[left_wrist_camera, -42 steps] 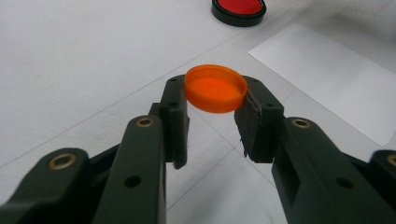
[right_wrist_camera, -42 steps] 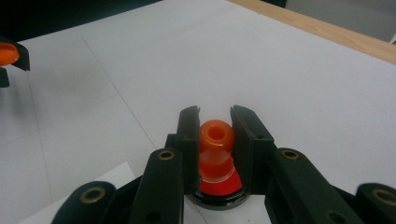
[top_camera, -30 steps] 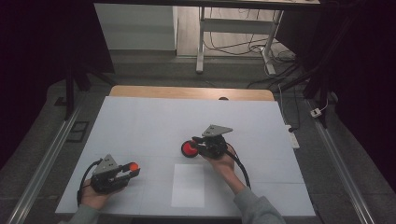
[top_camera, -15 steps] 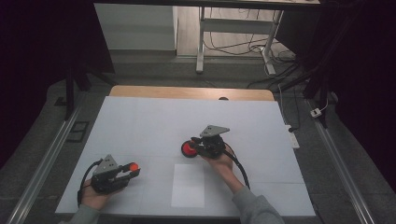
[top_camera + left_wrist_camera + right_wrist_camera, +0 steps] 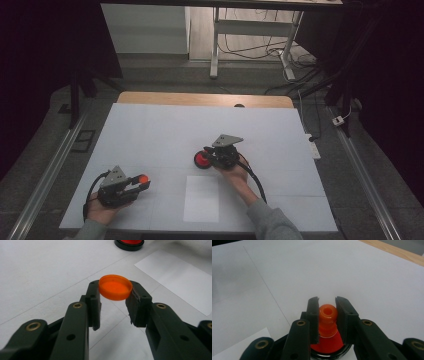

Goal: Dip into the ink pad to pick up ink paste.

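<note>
An orange cap (image 5: 115, 287) sits pinched between the pads of my left gripper (image 5: 115, 298), held just above the white table; in the high view the cap (image 5: 143, 178) shows at that gripper's (image 5: 141, 182) tip, front left. My right gripper (image 5: 327, 305) is shut on the orange open-mouthed neck (image 5: 327, 315) of a red container (image 5: 329, 343) with a black rim. In the high view that container (image 5: 201, 160) rests at mid-table, at the left end of my right gripper (image 5: 209, 158). From the left gripper view the red container (image 5: 129, 242) lies farther off.
A white sheet of paper (image 5: 202, 198) lies flat between the two hands, near the front edge. The white table top (image 5: 150, 130) ends in a wooden strip (image 5: 200, 99) at the back. Metal rails (image 5: 45, 175) run along both sides, with cables and table legs beyond.
</note>
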Action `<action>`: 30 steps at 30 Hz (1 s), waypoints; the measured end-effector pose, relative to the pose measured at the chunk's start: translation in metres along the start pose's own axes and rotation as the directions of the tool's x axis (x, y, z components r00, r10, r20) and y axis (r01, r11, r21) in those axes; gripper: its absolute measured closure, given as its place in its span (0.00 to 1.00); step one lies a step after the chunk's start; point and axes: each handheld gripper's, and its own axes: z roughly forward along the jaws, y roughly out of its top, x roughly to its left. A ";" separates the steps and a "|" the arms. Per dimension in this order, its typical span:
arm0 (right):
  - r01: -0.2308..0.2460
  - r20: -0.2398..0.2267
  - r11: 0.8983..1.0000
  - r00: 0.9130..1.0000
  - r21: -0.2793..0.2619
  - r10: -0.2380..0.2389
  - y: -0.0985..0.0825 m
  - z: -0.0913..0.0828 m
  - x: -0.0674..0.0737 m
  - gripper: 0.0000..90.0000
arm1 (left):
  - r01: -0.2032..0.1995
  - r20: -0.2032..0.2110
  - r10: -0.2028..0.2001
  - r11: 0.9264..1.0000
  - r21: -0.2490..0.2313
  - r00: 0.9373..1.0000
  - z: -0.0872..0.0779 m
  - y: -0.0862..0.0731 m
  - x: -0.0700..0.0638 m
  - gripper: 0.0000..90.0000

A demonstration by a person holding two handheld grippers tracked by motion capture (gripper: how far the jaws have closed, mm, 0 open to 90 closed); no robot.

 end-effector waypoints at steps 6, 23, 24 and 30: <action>0.011 -0.005 0.999 1.000 0.033 -0.011 -0.005 0.007 0.000 0.81 | 0.002 0.002 -0.002 1.000 0.001 1.000 0.000 0.000 0.000 0.72; 0.011 0.015 1.000 1.000 -0.014 -0.011 -0.014 0.006 0.002 0.81 | 0.010 -0.004 -0.010 1.000 0.001 1.000 -0.002 -0.001 0.000 0.72; 0.014 0.019 1.000 1.000 -0.014 -0.014 -0.014 0.006 0.003 0.81 | 0.009 -0.004 -0.009 1.000 0.001 1.000 -0.002 -0.001 0.001 0.72; 0.007 0.016 0.999 1.000 -0.032 -0.007 -0.016 0.007 0.003 0.81 | 0.011 -0.006 -0.011 1.000 -0.001 1.000 -0.003 -0.002 0.001 0.72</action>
